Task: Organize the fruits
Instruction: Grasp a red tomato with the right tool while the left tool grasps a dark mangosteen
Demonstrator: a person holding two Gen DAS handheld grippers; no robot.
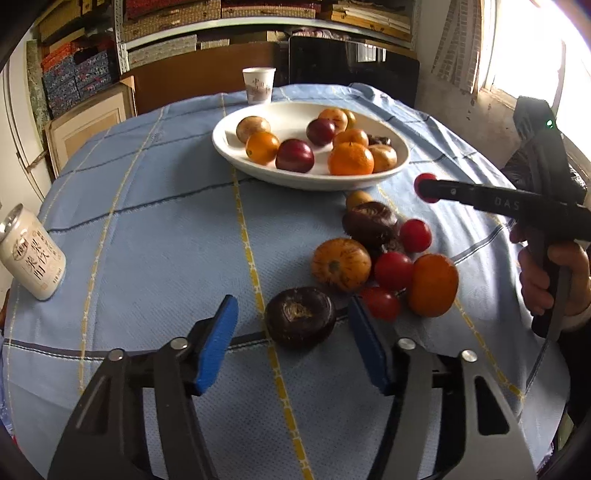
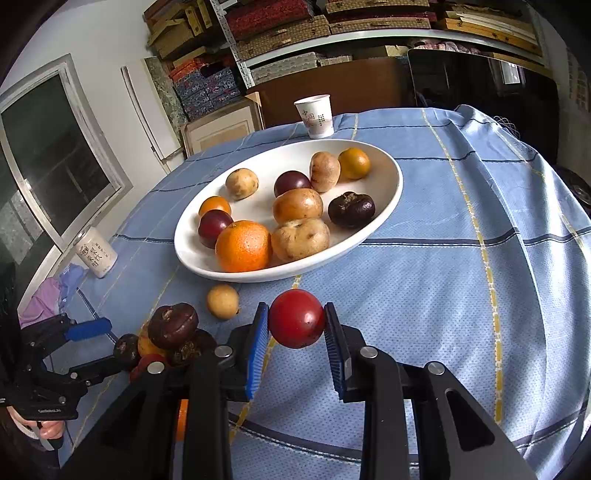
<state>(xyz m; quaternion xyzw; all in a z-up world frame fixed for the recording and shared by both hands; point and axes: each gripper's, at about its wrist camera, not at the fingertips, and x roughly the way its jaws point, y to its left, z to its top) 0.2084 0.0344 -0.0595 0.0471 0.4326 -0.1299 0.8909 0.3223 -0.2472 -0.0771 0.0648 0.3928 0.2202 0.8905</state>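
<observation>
Box-laden shelves (image 2: 295, 22) behind; bright window (image 1: 524, 48) right.

Glossy white ceramic dish (image 2: 384, 206), woven matt cloth (image 2: 461, 280) over the bench, smooth shiny tomato (image 2: 296, 318), paper cup (image 2: 315, 115).

Bare cloth (image 2: 461, 280) right of plate (image 2: 391, 199)

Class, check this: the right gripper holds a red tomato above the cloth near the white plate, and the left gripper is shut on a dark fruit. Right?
Not quite. The left gripper is open, its pads either side of the dark fruit, as the left wrist view shows. The right gripper does hold the red tomato near the white plate.
</observation>
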